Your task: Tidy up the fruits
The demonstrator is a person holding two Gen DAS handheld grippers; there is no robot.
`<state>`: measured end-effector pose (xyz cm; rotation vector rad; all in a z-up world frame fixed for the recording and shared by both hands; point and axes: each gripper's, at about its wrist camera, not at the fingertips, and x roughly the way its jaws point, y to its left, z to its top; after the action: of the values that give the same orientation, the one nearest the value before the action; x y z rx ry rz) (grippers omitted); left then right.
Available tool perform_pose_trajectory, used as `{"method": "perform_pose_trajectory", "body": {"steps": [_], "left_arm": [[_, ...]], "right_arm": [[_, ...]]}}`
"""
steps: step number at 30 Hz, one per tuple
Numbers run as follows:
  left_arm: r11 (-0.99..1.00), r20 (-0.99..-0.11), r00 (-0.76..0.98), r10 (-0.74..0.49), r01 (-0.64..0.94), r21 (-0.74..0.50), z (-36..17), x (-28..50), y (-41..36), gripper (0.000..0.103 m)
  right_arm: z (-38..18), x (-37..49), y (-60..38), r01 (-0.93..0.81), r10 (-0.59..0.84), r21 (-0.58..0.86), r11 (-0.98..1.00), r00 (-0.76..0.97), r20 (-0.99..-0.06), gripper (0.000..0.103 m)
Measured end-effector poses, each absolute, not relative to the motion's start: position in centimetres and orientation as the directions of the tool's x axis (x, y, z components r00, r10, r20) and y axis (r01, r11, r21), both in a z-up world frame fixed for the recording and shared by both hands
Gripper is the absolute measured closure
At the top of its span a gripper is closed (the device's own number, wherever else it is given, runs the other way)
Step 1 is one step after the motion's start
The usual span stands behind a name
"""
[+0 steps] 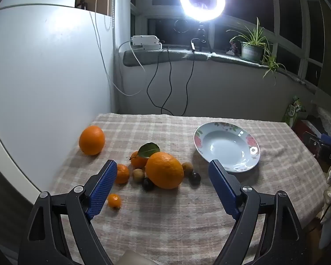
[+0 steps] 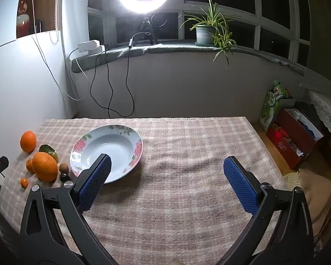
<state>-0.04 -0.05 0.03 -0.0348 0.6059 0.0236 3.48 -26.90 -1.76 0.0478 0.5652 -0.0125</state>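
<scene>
So the table's covered in a fuzzy plaid cloth (image 1: 187, 220), beige and pinkish, kinda towel-like. The fruit sits in a loose cluster on its left side: a big dimpled orange (image 1: 165, 170) in the middle, a second orange (image 1: 92, 140) off on its own farther back, a leafy tangerine (image 1: 139, 160), another tangerine (image 1: 122, 173), a tiny kumquat (image 1: 114, 201), plus small tan and dark round ones tucked around the big orange. Right of them is a glossy shallow plate (image 1: 226, 146) with a floral rim, nothing in it. The left gripper (image 1: 163, 172) and right gripper (image 2: 166, 165) both hang spread wide, textured blue pads gripping nothing.
</scene>
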Motion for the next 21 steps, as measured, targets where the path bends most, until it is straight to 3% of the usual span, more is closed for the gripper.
{"method": "perform_pose_trajectory", "body": {"steps": [21], "left_arm": [[0.999, -0.564, 0.826, 0.014, -0.035, -0.025, 0.19, -0.39, 0.16, 0.018]], "right_arm": [[-2.09, 3.28, -26.54, 0.028, -0.009, 0.028, 0.999, 0.845, -0.534, 0.0]]}}
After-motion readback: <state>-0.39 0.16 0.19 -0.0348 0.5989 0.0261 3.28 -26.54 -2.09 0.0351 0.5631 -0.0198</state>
